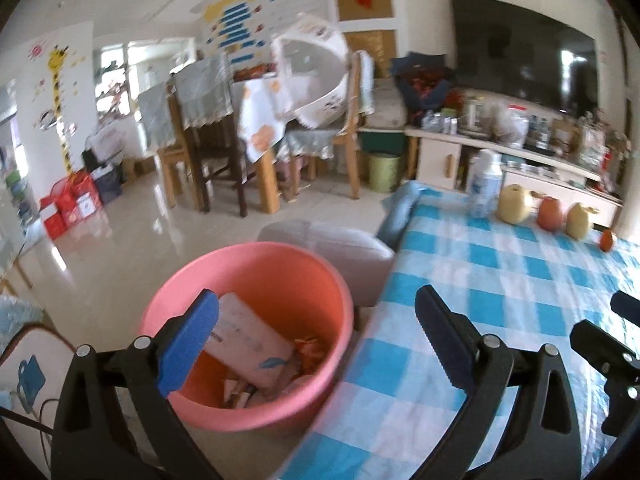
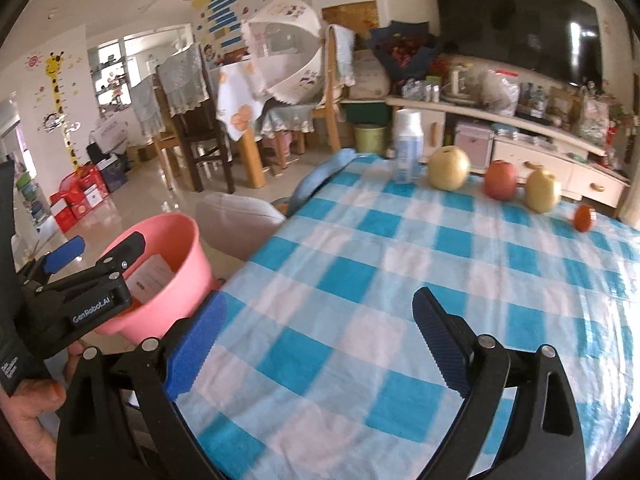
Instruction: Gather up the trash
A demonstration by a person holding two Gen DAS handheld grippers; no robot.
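The left gripper (image 1: 316, 320) gapes wide and empty over the pink bucket (image 1: 248, 264) beside the table (image 2: 400, 280). The right gripper (image 2: 316, 316), just as wide, holds nothing above the checked cloth.

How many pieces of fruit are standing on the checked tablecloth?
4, in a row along the far edge, right of the white bottle: a yellow pear, a red apple, a second yellow pear, and a small orange fruit. None seems hidden.

Pink bucket (image 1: 248, 280), blue-and-white checked tablecloth (image 2: 400, 280), perhaps yellowish pears (image 2: 449, 168).
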